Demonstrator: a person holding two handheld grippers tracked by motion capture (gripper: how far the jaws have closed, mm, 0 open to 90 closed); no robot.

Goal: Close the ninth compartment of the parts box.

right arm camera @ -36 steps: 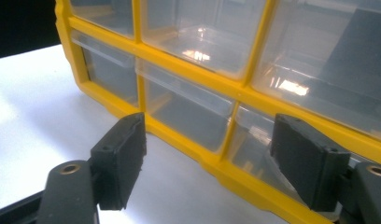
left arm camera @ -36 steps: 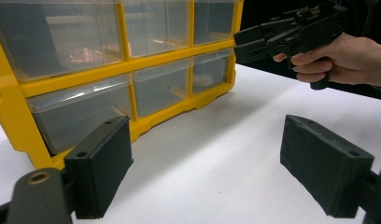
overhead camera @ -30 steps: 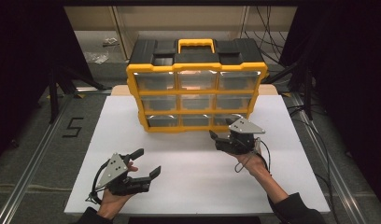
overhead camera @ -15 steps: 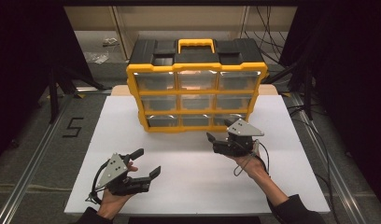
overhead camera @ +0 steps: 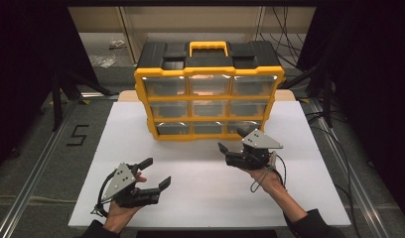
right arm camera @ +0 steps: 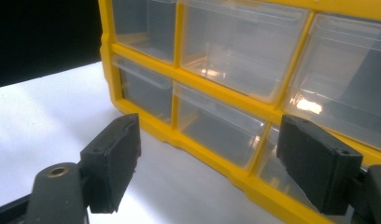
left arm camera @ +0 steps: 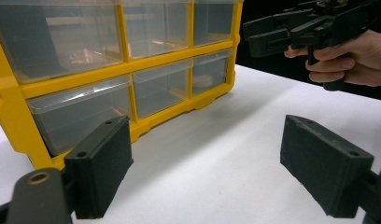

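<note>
A yellow drawer cabinet [overhead camera: 208,94] with a black top and yellow handle [overhead camera: 208,48] stands at upper centre on the white bench [overhead camera: 200,193]. It has nine clear drawers, three rows of three; their contents cannot be made out. Two hand-held grippers: the left hand-held gripper [overhead camera: 156,173], lower left, jaws apart; the right hand-held gripper [overhead camera: 230,151], just before the bottom row, jaws apart.

A dark "5" [overhead camera: 79,135] is marked on the grey floor [overhead camera: 36,163] left of the table
</note>
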